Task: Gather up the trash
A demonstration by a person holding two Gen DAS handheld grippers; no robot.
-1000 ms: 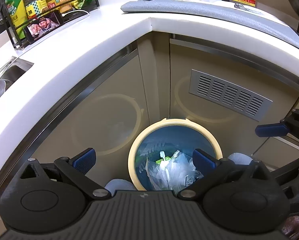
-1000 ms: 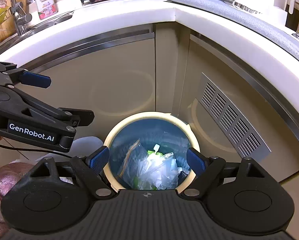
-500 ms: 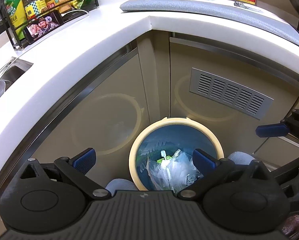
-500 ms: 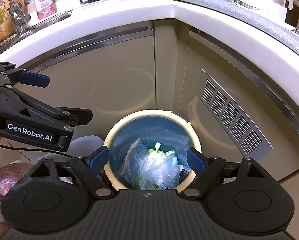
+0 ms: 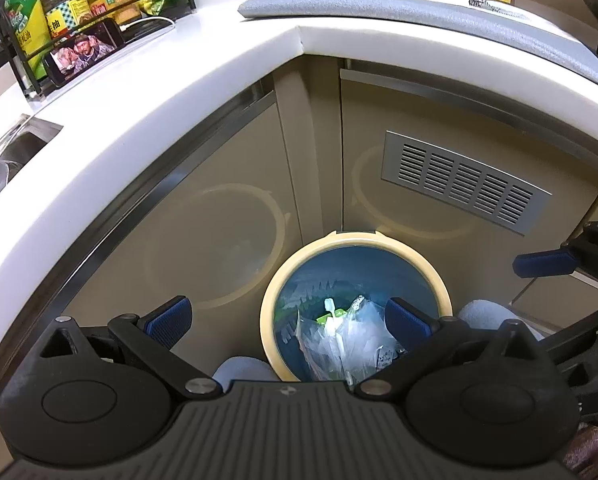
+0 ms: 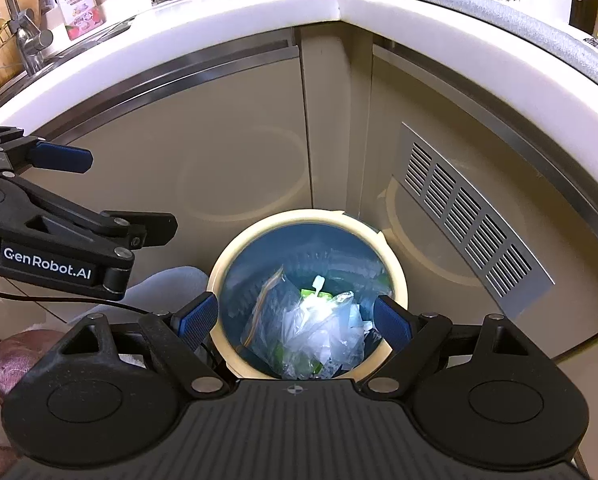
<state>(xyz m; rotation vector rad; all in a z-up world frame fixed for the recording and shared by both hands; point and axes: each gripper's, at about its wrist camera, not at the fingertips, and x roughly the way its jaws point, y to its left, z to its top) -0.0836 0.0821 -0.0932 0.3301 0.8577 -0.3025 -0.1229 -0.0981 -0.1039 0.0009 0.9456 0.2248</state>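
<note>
Bin: round, cream rim, blue liner, standing on the floor in the inner corner of the beige cabinets, below the white tabletop. Trash: crumpled clear plastic bags, a green carton scrap and a white plastic piece, all lying inside the bin; from the right view the same heap sits toward the near side of the liner, with a zip bag leaning on its left wall. My left tongs: released, blue pads wide apart, nothing between them, hanging above the bin's left rim. My right tongs: released likewise, pads spread to either side of the bin's opening, empty, above the trash and clear of it. Each pair shows at the edge of the other's view. Vent grille: silver, slotted, set in the right-hand cabinet door. Tabletop holdings: wire rack of bottles at far left, a phone with a lit screen propped against it, a grey mat along the right wing, a sink at the left edge, a faucet and a pink bottle beside it.
</note>
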